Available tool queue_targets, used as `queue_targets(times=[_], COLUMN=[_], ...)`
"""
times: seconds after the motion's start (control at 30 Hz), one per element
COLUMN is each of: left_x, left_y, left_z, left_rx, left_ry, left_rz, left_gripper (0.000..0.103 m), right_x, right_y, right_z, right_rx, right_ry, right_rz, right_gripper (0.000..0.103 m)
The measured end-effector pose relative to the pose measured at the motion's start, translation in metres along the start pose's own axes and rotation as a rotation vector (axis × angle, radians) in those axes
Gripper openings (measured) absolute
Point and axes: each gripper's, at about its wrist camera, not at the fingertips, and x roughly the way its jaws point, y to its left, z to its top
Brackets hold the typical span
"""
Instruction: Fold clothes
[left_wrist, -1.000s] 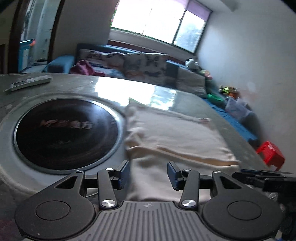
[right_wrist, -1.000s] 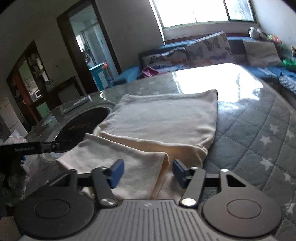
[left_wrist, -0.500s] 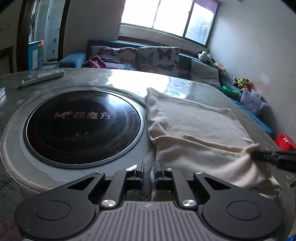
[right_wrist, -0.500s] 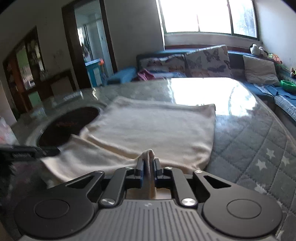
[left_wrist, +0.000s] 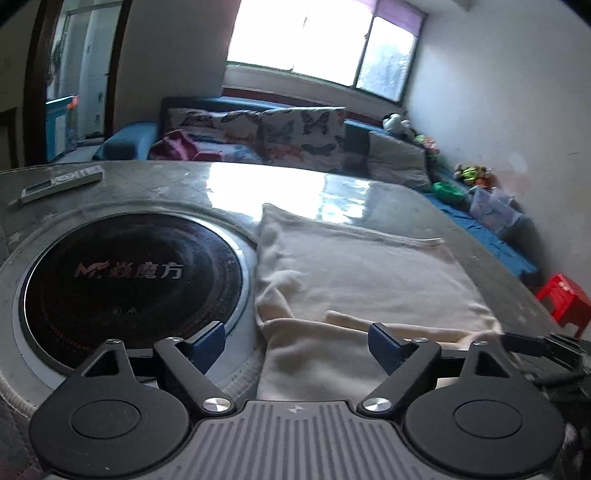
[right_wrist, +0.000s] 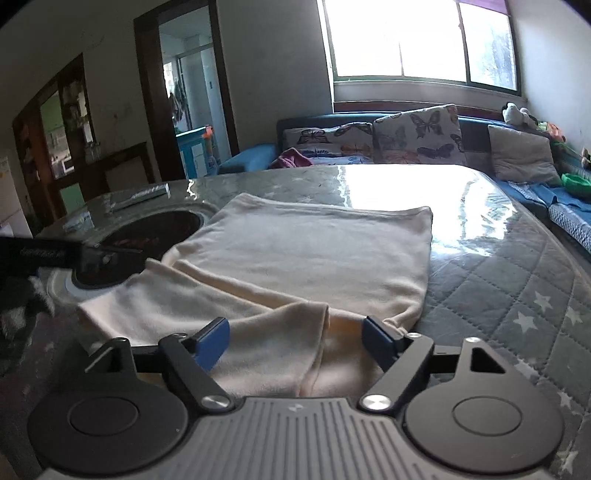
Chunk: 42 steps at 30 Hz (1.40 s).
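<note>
While both sets of jaws stand spread and empty, the cream garment (right_wrist: 295, 266) lies flat on the quilted worktop (right_wrist: 517, 295) just ahead of them. Right gripper (right_wrist: 295, 336) straddles the near folded-over flap edge — left gripper (left_wrist: 295, 343) sits over the same near hem at the side by the round black hob (left_wrist: 129, 277). Long axis runs away from both toward the far hem; neither is clearly nearer.

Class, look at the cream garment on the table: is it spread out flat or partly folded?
Partly folded. The cream garment has its near part doubled over in layers, visible beside the right tool; the far part lies flat.
</note>
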Motion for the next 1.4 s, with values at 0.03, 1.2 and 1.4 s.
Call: queue_targets(times=[0.03, 1.2, 1.4], left_x=[0.003, 0.014, 0.002], left_y=[0.000, 0.029, 0.013], left_z=[0.001, -0.001, -0.002], left_rx=[0.000, 0.063, 0.102], left_ry=[-0.007, 0.019, -0.014], left_rz=[0.017, 0.260, 0.138], left_gripper=[0.087, 0.084, 0.087], right_x=[0.000, 0.010, 0.011], right_y=[0.001, 0.006, 0.008], right_z=[0.000, -0.003, -0.003], right_rx=[-0.007, -0.049, -0.059], right_ry=[0.001, 0.048, 0.054], right_rz=[0.002, -0.016, -0.025], right_gripper=[0.087, 0.103, 0.103])
